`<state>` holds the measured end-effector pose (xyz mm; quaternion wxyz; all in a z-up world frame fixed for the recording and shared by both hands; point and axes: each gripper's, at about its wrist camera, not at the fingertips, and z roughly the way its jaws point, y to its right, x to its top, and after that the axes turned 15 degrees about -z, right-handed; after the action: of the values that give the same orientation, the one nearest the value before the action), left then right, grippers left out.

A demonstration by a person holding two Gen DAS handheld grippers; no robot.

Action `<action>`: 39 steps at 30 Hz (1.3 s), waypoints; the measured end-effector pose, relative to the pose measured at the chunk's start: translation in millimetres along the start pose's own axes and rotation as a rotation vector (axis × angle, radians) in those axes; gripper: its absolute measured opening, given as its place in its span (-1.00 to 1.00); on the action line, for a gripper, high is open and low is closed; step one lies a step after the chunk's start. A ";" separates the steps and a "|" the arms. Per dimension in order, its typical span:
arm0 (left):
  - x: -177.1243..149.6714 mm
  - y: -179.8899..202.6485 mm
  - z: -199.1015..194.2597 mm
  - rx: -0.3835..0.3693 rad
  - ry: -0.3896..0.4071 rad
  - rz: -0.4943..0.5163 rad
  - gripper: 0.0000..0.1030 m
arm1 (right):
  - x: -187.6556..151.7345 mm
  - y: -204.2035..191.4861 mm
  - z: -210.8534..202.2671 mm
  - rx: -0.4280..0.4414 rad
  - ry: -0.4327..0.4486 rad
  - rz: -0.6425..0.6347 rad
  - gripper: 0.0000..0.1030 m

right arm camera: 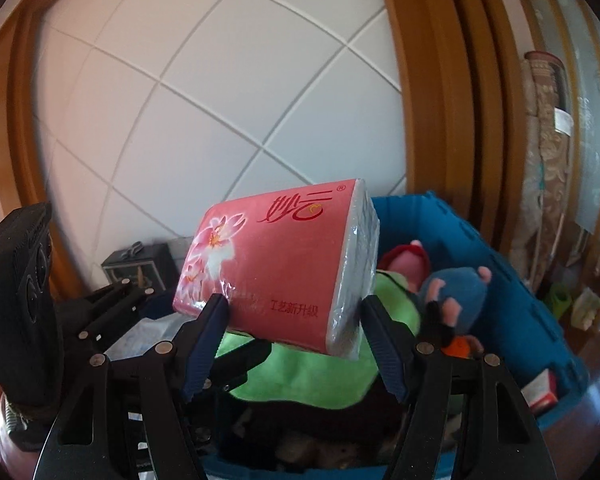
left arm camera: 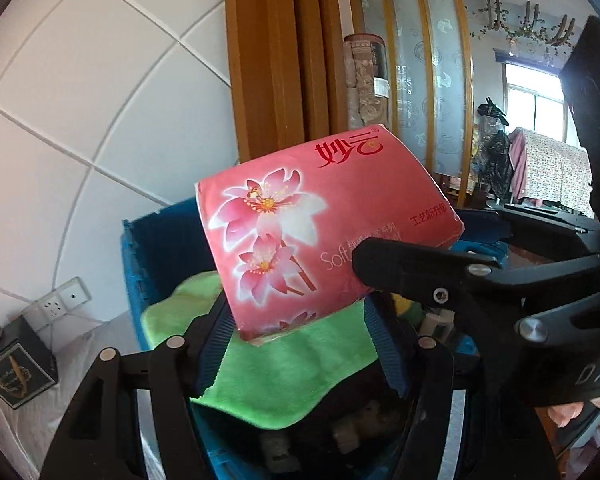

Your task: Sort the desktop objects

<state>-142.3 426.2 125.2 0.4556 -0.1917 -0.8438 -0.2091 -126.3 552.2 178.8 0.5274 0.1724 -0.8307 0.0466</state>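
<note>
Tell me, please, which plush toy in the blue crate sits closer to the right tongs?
The blue plush with pink ears, right beside the right tongs; the pink plush lies farther back.

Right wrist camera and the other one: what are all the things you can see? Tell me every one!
tissue pack: one, pink with flowers, in the air above the bin, clamped by both grippers
storage bin: one, blue, under the pack
cloth: one, green, on top inside the bin
plush mouse: one, blue with pink ears, in the bin
plush toy: one, pink, behind the mouse
box: one, black and gold, beside the bin near the wall
left gripper: black, blue pads
right gripper: black, blue pads
</note>
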 end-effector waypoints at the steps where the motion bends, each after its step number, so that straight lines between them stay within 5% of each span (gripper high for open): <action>1: 0.8 7.7 10.8 -0.002 -0.019 -0.005 0.25 | -5.2 13.6 -2.4 -0.012 -0.010 0.018 0.33; 9: -5.1 54.3 69.5 0.024 -0.135 0.016 0.25 | -62.6 88.6 3.2 -0.088 -0.125 0.177 0.36; 18: -19.6 51.4 54.8 0.106 -0.088 0.009 0.34 | -91.5 120.6 -2.2 -0.132 -0.183 0.233 0.47; 23: -24.3 34.3 22.2 0.145 -0.019 -0.042 0.59 | -90.9 117.5 -9.8 -0.143 -0.153 0.199 1.00; 31: -44.0 -2.6 -26.6 0.249 0.047 -0.200 0.69 | -86.1 85.9 -38.1 -0.188 -0.111 0.136 1.00; 39: -60.0 -21.1 -47.7 0.232 0.033 -0.255 0.69 | -93.3 42.0 -61.7 -0.345 -0.063 0.009 1.00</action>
<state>-89.6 375.3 94.3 0.4581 -0.0258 -0.8722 -0.1694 -51.4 629.7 127.0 0.5228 0.0772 -0.8431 -0.0996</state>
